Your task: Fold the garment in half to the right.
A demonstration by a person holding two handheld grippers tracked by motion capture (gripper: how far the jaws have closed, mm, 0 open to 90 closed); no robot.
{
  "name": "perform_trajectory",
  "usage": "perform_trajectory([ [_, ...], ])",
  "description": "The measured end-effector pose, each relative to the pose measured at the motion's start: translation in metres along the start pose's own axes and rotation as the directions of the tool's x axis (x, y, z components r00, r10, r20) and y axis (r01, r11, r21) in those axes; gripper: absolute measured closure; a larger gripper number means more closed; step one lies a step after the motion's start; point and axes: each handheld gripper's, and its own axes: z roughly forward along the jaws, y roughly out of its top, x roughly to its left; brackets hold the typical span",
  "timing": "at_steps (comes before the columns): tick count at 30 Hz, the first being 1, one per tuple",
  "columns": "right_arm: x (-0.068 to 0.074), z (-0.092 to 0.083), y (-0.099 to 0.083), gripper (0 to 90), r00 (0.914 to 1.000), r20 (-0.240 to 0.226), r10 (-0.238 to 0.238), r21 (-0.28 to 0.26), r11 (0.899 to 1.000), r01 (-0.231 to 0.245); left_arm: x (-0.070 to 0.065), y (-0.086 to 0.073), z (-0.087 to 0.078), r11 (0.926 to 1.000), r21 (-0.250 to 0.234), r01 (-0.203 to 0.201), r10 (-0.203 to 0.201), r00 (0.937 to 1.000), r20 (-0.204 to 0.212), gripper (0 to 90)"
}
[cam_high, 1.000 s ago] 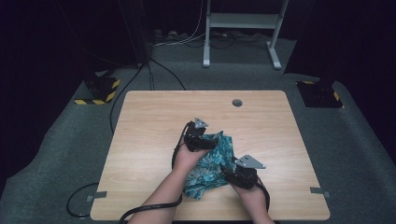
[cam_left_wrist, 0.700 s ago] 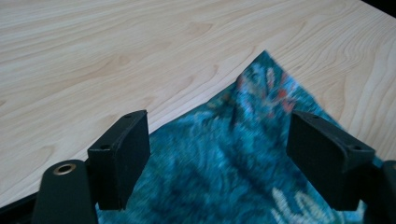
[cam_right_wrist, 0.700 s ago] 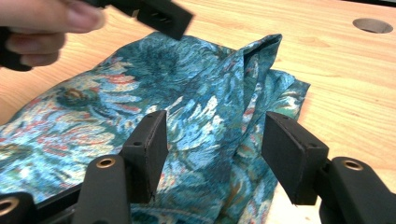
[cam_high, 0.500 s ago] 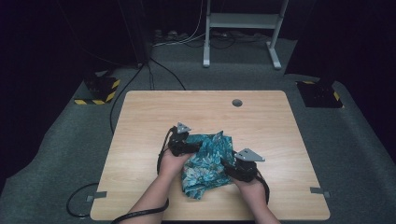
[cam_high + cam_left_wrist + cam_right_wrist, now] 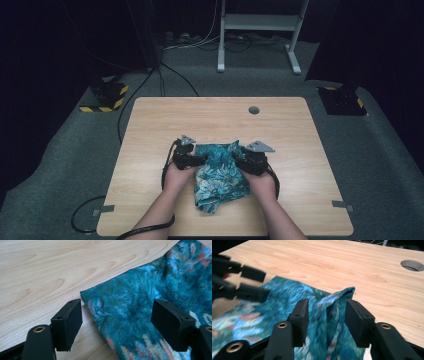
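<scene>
- Your right tongs (image 5: 325, 315) have just been closing around a raised fold of the blue flowery cloth (image 5: 220, 172), not pinching yet; the fold could flop out
- Your left tongs (image 5: 117, 325) are spread over its left corner and might grab only air
- The cloth sits mid-surface (image 5: 300, 130), near you; its layers underneath are hidden

The left gripper (image 5: 234, 282) is blurred and cut off in the right gripper view.
</scene>
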Motion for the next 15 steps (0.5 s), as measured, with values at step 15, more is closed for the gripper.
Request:
perform_trajectory([
  [15,-0.009,0.027,0.000,88.8,0.9996,0.026,0.005,0.083,0.996,-0.007,0.003,-0.005,-0.001,1.0000,-0.004,0.008,-0.008,1.0000,0.000,25.3],
])
